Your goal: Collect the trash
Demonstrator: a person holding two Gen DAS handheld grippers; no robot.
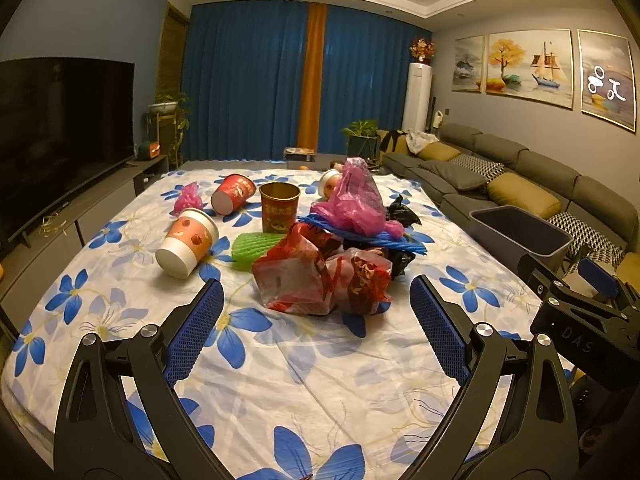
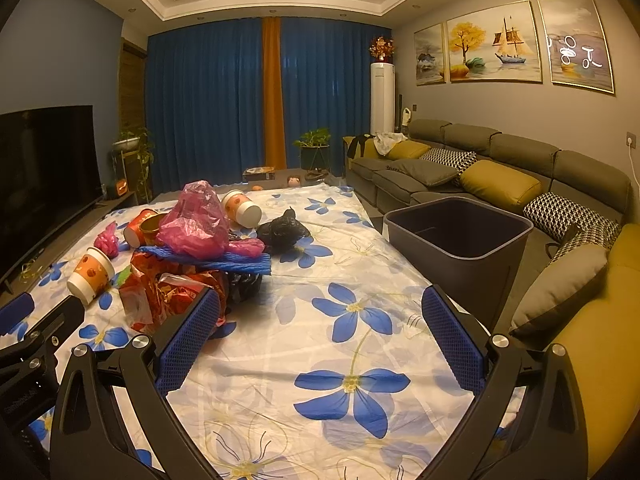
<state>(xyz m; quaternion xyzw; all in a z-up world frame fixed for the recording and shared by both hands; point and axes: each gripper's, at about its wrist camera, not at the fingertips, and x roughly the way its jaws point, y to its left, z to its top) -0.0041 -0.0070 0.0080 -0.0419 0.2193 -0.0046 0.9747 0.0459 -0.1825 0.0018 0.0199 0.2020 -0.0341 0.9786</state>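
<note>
Now, with both tongs wide and empty, bring left tongs (image 1: 316, 308) down over red bag (image 1: 304, 276), pinch crumpled middle, then lift toward bin (image 2: 460, 232).

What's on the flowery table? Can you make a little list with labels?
surface: flowered cloth
trash pile: red bag, pink bag, blue foam net, black bag
cups: one upright gold-rimmed cup, three tipped over
bin: grey bin, beside the sofa
left gripper: open, empty
right gripper: open, empty
</note>
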